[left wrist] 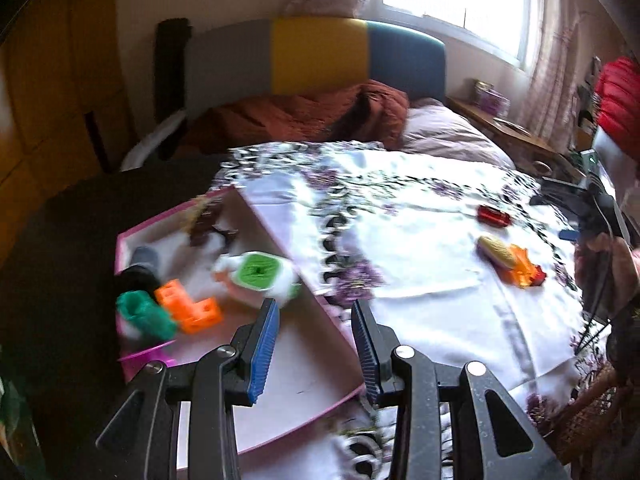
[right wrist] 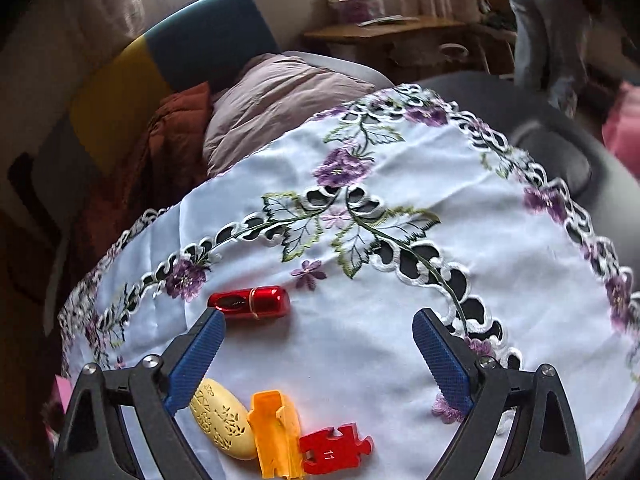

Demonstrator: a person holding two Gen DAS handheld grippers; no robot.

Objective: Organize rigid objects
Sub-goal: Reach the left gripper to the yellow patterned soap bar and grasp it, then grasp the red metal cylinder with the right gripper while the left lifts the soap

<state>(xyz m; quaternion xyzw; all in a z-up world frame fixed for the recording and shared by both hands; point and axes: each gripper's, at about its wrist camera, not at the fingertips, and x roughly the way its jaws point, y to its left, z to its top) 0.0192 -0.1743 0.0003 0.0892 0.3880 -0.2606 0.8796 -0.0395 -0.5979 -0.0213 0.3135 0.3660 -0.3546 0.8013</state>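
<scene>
Your left claw (left wrist: 316, 344) hangs over the pink box's (left wrist: 132, 236) near edge, jaws partly spread and pinching nothing. Blur smears the box's contents: a green piece (left wrist: 146, 314), an orange block (left wrist: 188, 306) and a white-and-green container (left wrist: 258, 274); the dark things behind are unreadable. On the desk's embroidered cloth (right wrist: 360, 344) your right claw (right wrist: 320, 354) stands spread wide and empty. The red capsule (right wrist: 250, 301) lies just past its left fingertip (right wrist: 208, 328). That finger hides part of the yellow oval (right wrist: 226, 426); touching it lies the orange piece (right wrist: 276, 428), cut off below, then the red puzzle piece (right wrist: 334, 450) marked "11". Open cloth extends rightward to the scalloped edge.
</scene>
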